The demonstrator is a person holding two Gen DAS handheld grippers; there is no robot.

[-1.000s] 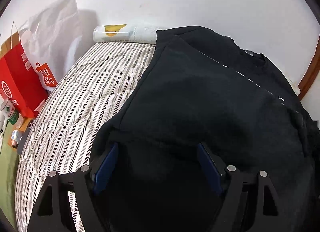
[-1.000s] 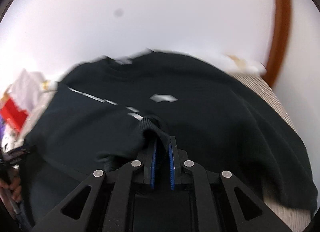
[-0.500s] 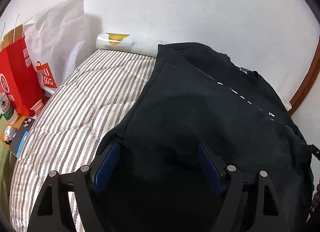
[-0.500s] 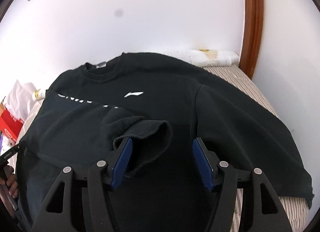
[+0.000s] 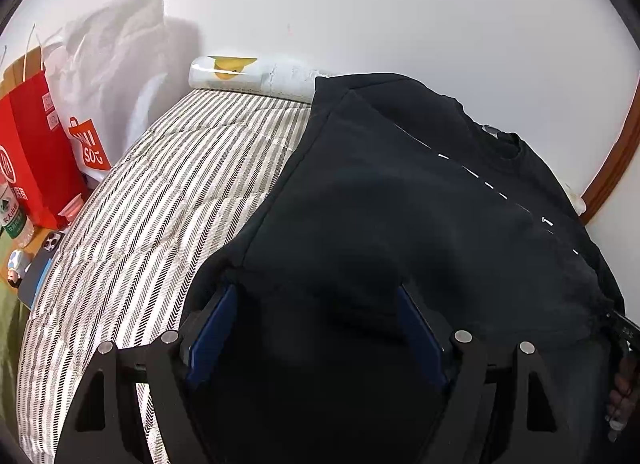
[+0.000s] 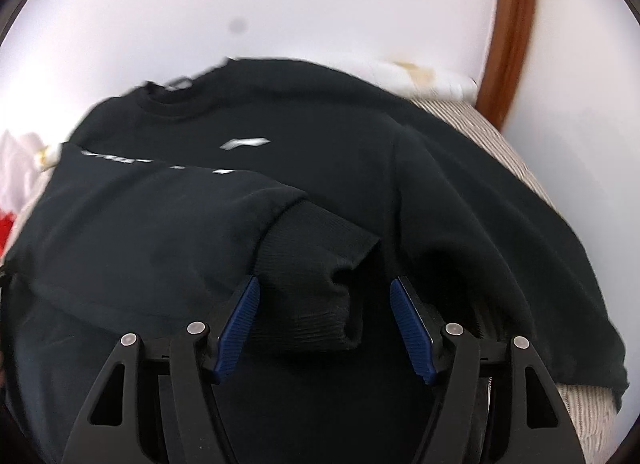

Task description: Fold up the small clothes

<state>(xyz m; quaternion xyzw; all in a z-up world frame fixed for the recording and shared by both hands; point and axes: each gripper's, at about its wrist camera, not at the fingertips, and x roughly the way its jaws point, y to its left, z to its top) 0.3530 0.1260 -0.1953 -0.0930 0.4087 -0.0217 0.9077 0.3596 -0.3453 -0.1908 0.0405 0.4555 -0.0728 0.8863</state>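
Nearest, the left gripper (image 5: 316,328) and the right gripper (image 6: 325,328) both hover with blue-padded jaws spread wide, pinching nothing. Between the right gripper's pads lies the ribbed cuff (image 6: 320,264) of a black long-sleeved sweatshirt (image 5: 400,203), spread on a striped quilted bedspread (image 5: 160,203). Farther off stand a red paper bag (image 5: 32,159) and a white wall (image 5: 360,3).

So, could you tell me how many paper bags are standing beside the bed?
2, both at the bed's left edge in the left wrist view: a red bag nearest the camera, and a white bag behind it against the wall. Others may be hidden beyond the frame.
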